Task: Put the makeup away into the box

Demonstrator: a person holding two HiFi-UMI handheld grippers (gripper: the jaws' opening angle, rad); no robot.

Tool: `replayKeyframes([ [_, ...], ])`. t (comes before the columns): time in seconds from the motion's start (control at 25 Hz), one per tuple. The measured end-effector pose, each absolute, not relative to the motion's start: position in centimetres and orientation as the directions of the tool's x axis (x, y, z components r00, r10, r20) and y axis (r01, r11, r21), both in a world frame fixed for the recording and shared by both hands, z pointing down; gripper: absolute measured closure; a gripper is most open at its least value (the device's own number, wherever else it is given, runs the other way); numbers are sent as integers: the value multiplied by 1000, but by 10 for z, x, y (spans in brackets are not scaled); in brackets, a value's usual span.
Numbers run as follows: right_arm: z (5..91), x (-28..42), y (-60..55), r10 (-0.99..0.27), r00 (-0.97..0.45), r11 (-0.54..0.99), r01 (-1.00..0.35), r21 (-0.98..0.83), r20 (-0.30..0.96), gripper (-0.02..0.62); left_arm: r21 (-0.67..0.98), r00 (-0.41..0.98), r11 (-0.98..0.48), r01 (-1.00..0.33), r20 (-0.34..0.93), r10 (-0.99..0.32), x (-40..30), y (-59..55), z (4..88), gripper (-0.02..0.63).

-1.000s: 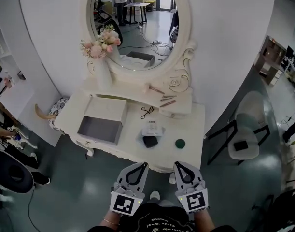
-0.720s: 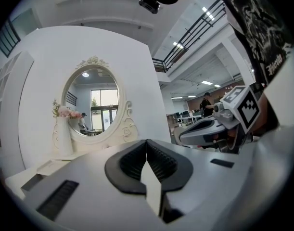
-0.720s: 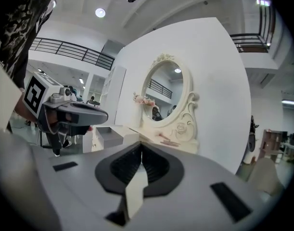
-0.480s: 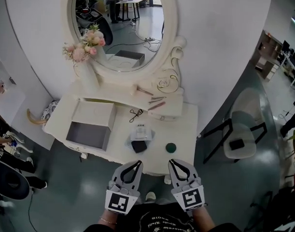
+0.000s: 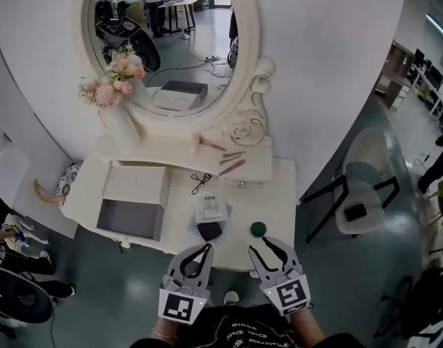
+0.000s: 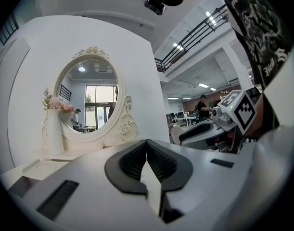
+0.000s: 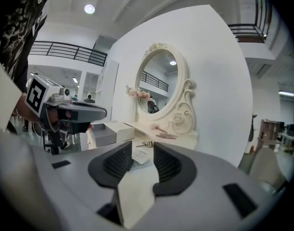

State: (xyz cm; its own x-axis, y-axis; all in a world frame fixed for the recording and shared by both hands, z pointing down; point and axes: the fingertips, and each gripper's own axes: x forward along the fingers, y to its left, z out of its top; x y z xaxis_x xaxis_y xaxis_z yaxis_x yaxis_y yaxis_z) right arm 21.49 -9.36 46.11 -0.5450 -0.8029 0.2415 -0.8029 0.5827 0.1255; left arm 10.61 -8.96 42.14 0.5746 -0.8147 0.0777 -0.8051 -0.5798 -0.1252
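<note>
On the white dressing table (image 5: 279,194) lie a green round compact (image 5: 258,229), a black case (image 5: 209,230), a white packet (image 5: 212,209) and an eyelash curler (image 5: 201,182). Pencils and a brush (image 5: 232,162) rest on the raised shelf. The open grey box (image 5: 130,216) sits at the table's left, its lid (image 5: 140,183) behind it. My left gripper (image 5: 204,247) hangs shut at the front edge, empty. My right gripper (image 5: 267,242) is just short of the compact; its jaws have just been opening and nothing is between them. The box (image 7: 108,131) also shows in the right gripper view.
A white vase of pink flowers (image 5: 112,93) stands at the back left before the oval mirror (image 5: 167,42). A white chair (image 5: 359,194) stands right of the table. A person sits at the far left edge (image 5: 3,227).
Both grippers have come closer to the table's front edge. The right jaws, shut before, now stand apart. The left jaws stay shut.
</note>
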Motion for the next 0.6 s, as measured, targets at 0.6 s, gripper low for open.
replayKeyframes([
  [0.6,508,233,-133,-839,-410,463,-883,76,358,394,-120,609,-614,-780,78,-789,83,-139,419,591],
])
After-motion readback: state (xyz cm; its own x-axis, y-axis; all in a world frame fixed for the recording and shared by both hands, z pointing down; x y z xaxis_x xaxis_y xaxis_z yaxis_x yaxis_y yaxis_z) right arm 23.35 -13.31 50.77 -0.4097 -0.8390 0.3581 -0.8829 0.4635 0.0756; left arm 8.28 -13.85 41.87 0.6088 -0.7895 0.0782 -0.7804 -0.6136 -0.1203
